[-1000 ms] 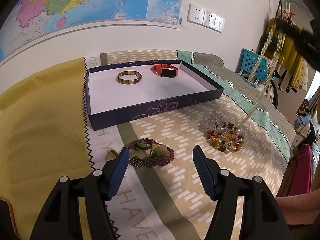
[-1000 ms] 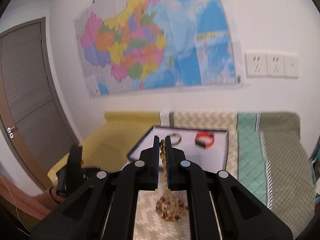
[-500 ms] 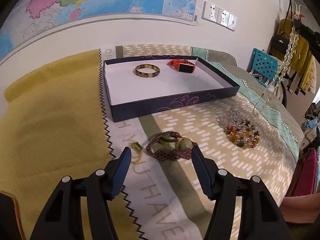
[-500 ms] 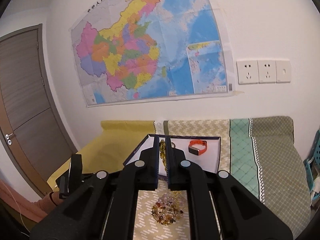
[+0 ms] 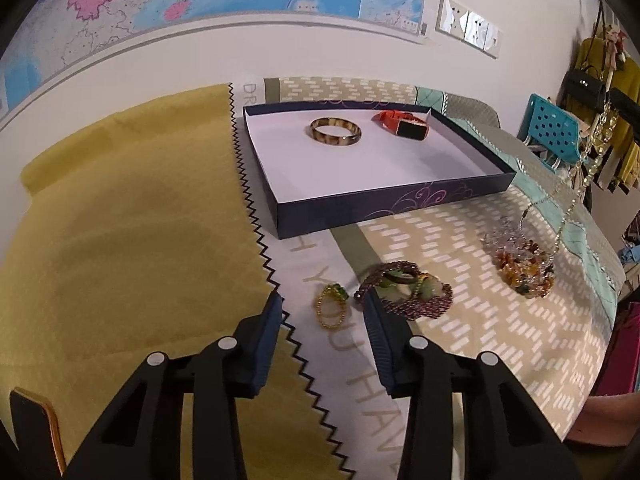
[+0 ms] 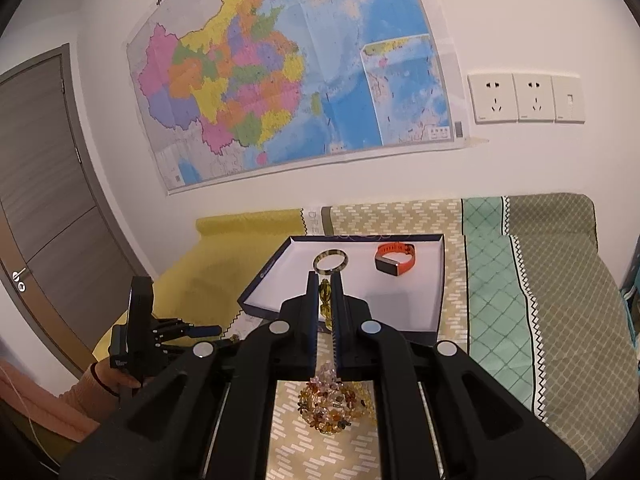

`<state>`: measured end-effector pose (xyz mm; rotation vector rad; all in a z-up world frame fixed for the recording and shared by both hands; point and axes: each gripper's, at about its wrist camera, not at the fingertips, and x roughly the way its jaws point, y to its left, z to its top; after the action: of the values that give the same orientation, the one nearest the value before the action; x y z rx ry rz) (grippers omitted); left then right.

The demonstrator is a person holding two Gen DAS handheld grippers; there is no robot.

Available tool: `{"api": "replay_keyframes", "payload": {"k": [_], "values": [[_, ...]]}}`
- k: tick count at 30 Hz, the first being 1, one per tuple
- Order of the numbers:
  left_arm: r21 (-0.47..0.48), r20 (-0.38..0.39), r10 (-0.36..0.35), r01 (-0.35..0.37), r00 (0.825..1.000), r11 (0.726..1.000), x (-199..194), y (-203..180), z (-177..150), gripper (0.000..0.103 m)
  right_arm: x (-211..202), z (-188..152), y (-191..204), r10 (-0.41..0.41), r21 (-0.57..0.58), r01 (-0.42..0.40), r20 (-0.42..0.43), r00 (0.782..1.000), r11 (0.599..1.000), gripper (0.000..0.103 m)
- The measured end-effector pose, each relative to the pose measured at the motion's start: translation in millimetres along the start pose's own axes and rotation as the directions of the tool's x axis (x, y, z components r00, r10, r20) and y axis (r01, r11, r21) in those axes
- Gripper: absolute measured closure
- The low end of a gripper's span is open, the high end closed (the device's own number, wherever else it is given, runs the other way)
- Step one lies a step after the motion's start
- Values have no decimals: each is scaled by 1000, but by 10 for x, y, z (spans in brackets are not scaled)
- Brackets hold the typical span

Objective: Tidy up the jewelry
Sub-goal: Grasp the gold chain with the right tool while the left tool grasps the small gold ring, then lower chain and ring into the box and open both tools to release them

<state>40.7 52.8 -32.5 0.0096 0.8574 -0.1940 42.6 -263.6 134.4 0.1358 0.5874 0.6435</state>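
Now left tongs (image 5: 322, 306) have narrowed, nearer the small gold bracelet (image 5: 331, 309).

Tray (image 5: 400, 204) on bed cover (image 5: 480, 340), toward wall. In tray: bangle (image 5: 336, 131) left, watch (image 5: 404, 124) right, apart. Before tray, left to right: small beaded ring (image 5: 331, 307), chain bracelet pile (image 5: 404, 290), bead cluster (image 5: 524, 268). Map (image 6: 288, 80) on wall behind; sockets (image 6: 524, 98) right of map.

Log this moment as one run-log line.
left gripper: closing, nothing gripped, over small gold bracelet | right gripper: shut on yellow bead necklace | box: bangle, orange watch
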Motion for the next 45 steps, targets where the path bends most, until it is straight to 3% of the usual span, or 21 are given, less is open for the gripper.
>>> {"api": "replay_keyframes", "payload": {"k": [2, 7, 10, 11, 17, 31, 42, 45], "values": [[19, -21, 9, -9, 1000, 1000, 56, -8, 23, 71, 20, 3, 1, 2, 1, -2, -4, 1000, 1000, 97], [97, -29, 29, -26, 999, 995, 107, -90, 43, 72, 48, 20, 33, 7, -5, -7, -9, 1000, 1000, 97], [118, -29, 32, -28, 999, 993, 111, -125, 53, 92, 60, 34, 57, 14, -9, -14, -11, 1000, 1000, 97], [115, -28, 29, -26, 999, 993, 107, -122, 54, 93, 60, 43, 70, 15, -13, -15, -9, 1000, 1000, 97], [77, -6, 0, 0, 1000, 997, 31, -104, 68, 94, 25, 149, 159, 24, -42, -24, 11, 1000, 999, 97], [68, 158, -56, 45, 986, 997, -475, -111, 473, 94, -22, 575, 253, 39, -89, -30, 93, 995, 996, 97], [81, 175, -56, 42, 983, 996, -342, -146, 803, 94, 235, 902, 168, 33, -83, -25, 102, 994, 996, 97], [83, 172, -55, 41, 983, 996, -267, -153, 893, 94, 375, 962, 143, -2, -94, 11, 98, 995, 996, 97]]}}
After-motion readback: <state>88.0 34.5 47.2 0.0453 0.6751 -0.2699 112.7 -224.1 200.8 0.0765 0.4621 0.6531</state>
